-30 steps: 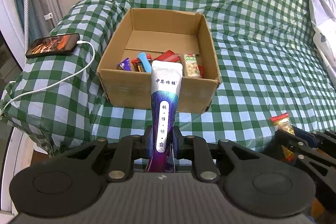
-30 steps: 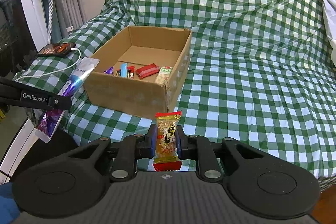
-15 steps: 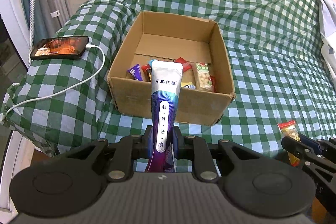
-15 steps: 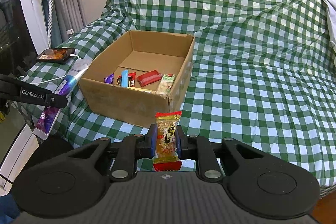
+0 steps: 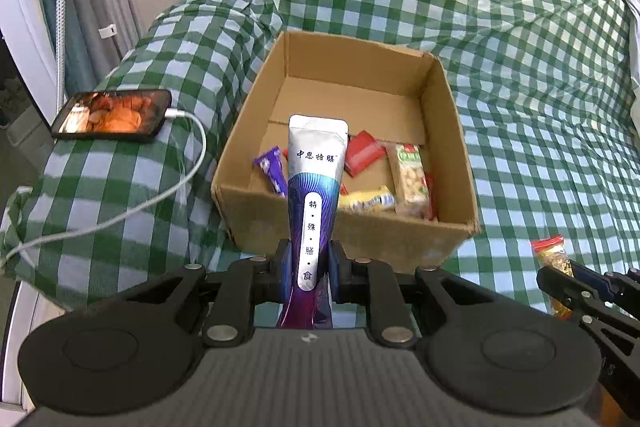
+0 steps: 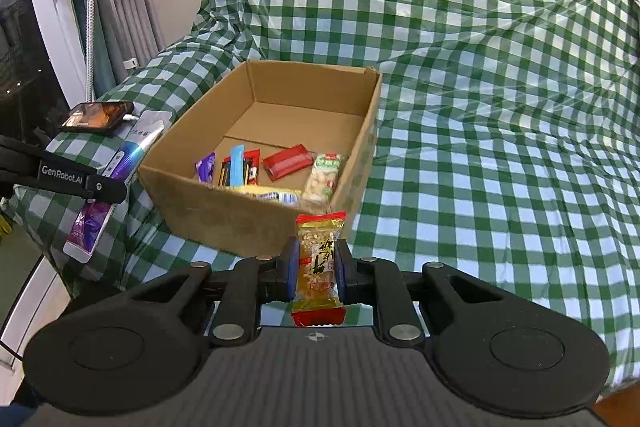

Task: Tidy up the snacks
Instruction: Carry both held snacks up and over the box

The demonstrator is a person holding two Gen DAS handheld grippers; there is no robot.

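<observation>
An open cardboard box (image 5: 452,131) (image 6: 362,147) sits on a green checked cover and holds several snack packs. My left gripper (image 5: 308,263) is shut on a tall silver and purple pouch (image 5: 316,187), held upright just in front of the box's near wall; the pouch also shows in the right wrist view (image 6: 120,163). My right gripper (image 6: 317,267) is shut on a yellow peanut bar with red ends (image 6: 319,259), near the box's front right corner. The bar also shows at the right edge of the left wrist view (image 5: 552,259).
A phone (image 5: 112,115) with a lit screen lies left of the box, with a white cable (image 5: 132,211) trailing toward the cover's left edge. Curtains and a white frame (image 6: 48,27) stand at the left. Open checked cover (image 6: 500,147) spreads right of the box.
Both grippers have moved forward and up toward the box with their packs still held. The box looks larger and more of its inside shows.
</observation>
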